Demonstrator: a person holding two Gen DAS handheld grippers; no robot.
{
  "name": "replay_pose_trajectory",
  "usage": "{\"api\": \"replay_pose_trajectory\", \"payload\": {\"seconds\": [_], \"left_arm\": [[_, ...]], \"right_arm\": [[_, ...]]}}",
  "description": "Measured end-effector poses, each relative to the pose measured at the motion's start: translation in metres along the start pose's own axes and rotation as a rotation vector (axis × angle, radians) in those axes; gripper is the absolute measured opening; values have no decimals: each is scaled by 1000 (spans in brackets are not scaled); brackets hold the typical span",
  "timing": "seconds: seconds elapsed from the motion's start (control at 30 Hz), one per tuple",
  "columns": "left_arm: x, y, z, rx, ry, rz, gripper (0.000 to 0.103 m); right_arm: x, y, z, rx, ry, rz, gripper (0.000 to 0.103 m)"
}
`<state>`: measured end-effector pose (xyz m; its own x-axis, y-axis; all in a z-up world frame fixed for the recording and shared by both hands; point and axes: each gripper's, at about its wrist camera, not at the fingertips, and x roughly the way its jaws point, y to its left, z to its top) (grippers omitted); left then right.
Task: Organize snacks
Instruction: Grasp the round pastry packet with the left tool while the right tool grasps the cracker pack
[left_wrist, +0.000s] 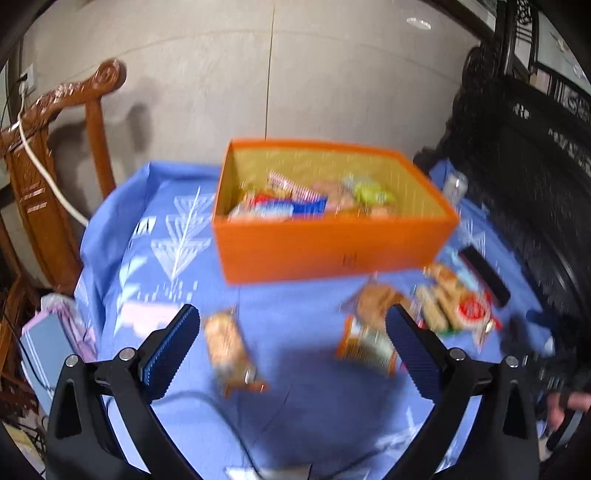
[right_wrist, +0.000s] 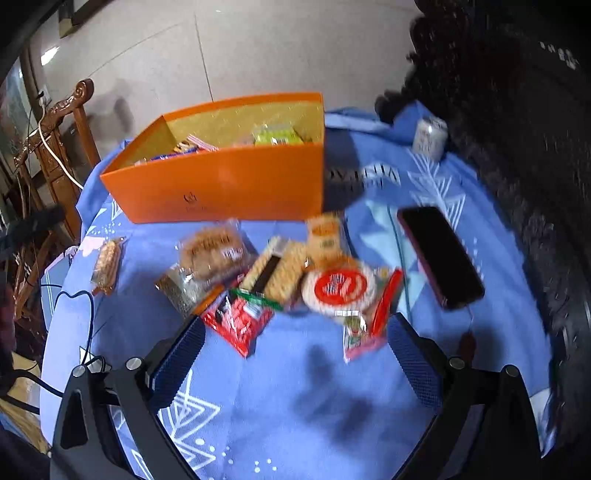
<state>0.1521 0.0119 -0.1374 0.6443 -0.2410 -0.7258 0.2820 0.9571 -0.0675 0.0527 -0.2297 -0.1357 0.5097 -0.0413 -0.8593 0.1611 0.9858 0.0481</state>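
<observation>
Both grippers hung spread wide and empty above the blue-clothed bench (right_wrist: 295, 387). The left gripper (left_wrist: 291, 347) faced the orange box (left_wrist: 332, 251), already partly filled with packets, with a lone biscuit bar (left_wrist: 229, 347) lying just ahead of its left finger. The right gripper (right_wrist: 295, 354) looked down on the main heap of loose snacks — a red packet (right_wrist: 238, 321), a round cracker pack with a red label (right_wrist: 338, 290), a pale wafer pack (right_wrist: 280, 273) and a clear bag of brown biscuits (right_wrist: 212, 251) — all lying in front of the box, overlapping one another.

By the look of them, these were light, crinkly film packets: slippery, soft at the edges, and brittle inside. A gentle pinch across the short width of 1 packet, near its middle or on a sealed end, would likely hold without crushing. The red packet lay nearest the right gripper and on top, so it seemed the easiest to lift clear. A phone (right_wrist: 439, 258) and a can (right_wrist: 430, 138) stood apart at the right — not snacks.
</observation>
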Motion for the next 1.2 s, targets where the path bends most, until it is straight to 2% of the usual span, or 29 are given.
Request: {"api": "replay_pose_trajectory", "payload": {"seconds": [0.17,0.3,0.4,0.57,0.6,0.63,0.7,0.87,1.07,1.2], "left_arm": [[1,9,-30,-24,75,7,99],[2,8,-33,-40,85,2,99],[2,4,-29,-35,80,-2,99],[7,3,-27,-25,98,-3,99],[8,3,-27,-24,103,-2,99],[11,3,-27,-22,109,0,99],[16,3,-26,-22,123,-1,99],[37,-6,-16,-2,146,-18,99],[73,-46,3,79,143,-79,99],[104,-80,12,147,152,-171,99]], "right_arm": [[17,-4,10,91,13,70,98],[47,2,32,139,23,112,87],[77,6,42,170,59,116,79],[117,13,41,152,126,67,74],[122,15,40,141,138,57,70],[125,16,38,132,138,53,55],[130,15,35,123,152,46,49],[120,12,33,116,132,56,47],[90,0,27,177,104,112,47],[75,-10,20,207,98,123,47]]}}
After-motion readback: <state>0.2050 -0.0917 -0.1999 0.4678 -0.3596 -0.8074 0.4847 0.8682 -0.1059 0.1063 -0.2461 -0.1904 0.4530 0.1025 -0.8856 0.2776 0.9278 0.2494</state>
